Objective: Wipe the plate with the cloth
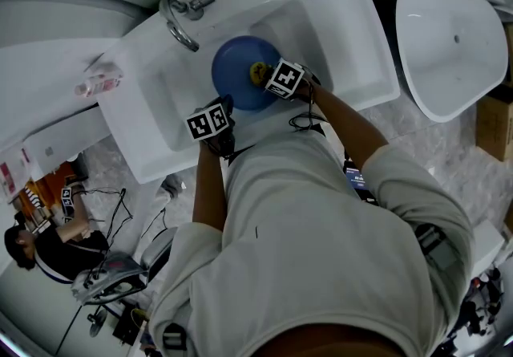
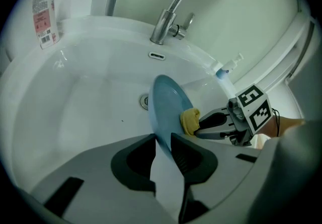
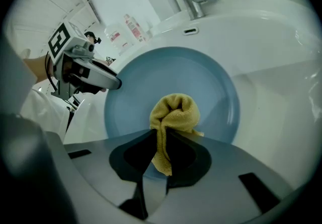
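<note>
A blue plate stands tilted on edge inside the white sink. My left gripper is shut on the plate's near rim. My right gripper is shut on a bunched yellow cloth, which presses against the plate's face near its middle. In the left gripper view the cloth shows against the plate's right side, with the right gripper behind it. From the head view the cloth peeks out beside the right gripper's marker cube.
A chrome tap rises at the sink's back, with the drain below it. A pink-labelled bottle lies on the counter at the left. A white toilet bowl stands to the right. A seated person is at lower left.
</note>
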A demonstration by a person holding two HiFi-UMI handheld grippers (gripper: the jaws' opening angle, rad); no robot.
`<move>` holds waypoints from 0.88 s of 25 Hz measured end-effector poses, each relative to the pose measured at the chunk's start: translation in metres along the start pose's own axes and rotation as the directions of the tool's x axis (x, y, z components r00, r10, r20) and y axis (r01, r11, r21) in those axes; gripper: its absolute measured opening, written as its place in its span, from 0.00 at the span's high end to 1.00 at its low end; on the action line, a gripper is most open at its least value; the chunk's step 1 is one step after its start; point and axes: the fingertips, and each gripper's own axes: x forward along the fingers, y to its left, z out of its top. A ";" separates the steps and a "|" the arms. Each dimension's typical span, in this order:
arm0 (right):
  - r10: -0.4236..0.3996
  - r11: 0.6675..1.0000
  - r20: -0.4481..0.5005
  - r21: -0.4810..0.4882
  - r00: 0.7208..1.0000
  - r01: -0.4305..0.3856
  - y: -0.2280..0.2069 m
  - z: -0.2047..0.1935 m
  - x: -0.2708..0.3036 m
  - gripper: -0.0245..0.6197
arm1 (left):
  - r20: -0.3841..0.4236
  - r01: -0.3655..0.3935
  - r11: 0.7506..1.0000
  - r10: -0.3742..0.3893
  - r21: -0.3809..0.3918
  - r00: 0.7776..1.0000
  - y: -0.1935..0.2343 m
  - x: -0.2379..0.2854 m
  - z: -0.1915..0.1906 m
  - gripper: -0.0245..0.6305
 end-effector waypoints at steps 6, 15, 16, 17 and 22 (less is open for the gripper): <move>-0.059 0.991 -0.013 0.120 0.998 0.060 -0.028 -0.010 -0.005 0.88 | -0.009 0.002 1.000 -0.001 0.015 1.000 -0.004 0.001 0.000 0.80; -0.169 0.934 -0.014 0.317 0.985 0.165 -0.055 0.007 -0.011 0.88 | -0.018 0.009 1.000 -0.009 0.027 1.000 -0.007 0.001 0.000 0.80; -0.181 0.931 -0.008 0.321 0.983 0.174 -0.057 0.011 -0.010 0.88 | -0.015 0.013 1.000 -0.013 0.026 1.000 -0.007 0.000 0.001 0.80; -0.196 0.928 0.002 0.325 0.981 0.184 -0.060 0.015 -0.010 0.88 | -0.013 0.017 1.000 -0.017 0.025 1.000 -0.008 0.000 0.001 0.80; -0.267 0.907 0.018 0.343 0.964 0.245 -0.067 0.031 -0.011 0.88 | -0.011 0.016 0.999 -0.015 0.032 1.000 -0.008 0.000 0.001 0.80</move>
